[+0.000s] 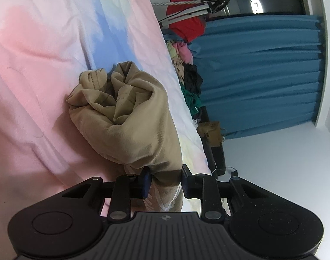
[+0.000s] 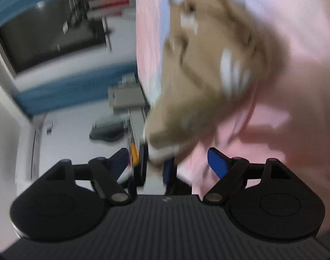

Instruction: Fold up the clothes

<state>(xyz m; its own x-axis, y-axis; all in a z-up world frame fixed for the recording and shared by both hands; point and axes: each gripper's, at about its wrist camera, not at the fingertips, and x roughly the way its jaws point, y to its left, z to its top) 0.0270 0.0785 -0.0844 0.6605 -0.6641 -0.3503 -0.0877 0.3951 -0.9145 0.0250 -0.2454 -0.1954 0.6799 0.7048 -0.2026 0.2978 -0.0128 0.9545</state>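
Two grippers worked over one tan garment (image 1: 130, 117) on a bed. Left gripper (image 1: 166, 181) sat at bottom centre of the left wrist view, jaws narrowed and pinched on a fold of the tan cloth; the rest of the garment lay bunched up mid-frame on the bedspread (image 1: 34, 86). Bedspread was pink, with blue and pale patches toward the upper centre, wrinkled, filling the left half of that view. Beyond the bed's edge a heap of mixed clothes (image 1: 186, 69) ran along the far side, pink, green, black and beige. A red item (image 1: 186, 21) sat at upper centre with a metal frame across it. Blue pleated curtain (image 1: 262, 75) covered the right side, against a white wall (image 1: 273, 162). A brown cardboard box (image 1: 210, 133) stood near the curtain's lower end.

Right wrist view was heavily motion-blurred. Right gripper (image 2: 169, 162) sat at lower centre, jaws spread wide, blue pad of one finger (image 2: 218, 162) standing clear on the right. The tan garment, with a white print, hung in upper centre and right, its lower end close between the fingers; blur made contact unclear, no pinch seen. Pink bedspread filled the right half. Left half showed the blue curtain, a dark window, white wall, some grey blurry shapes.
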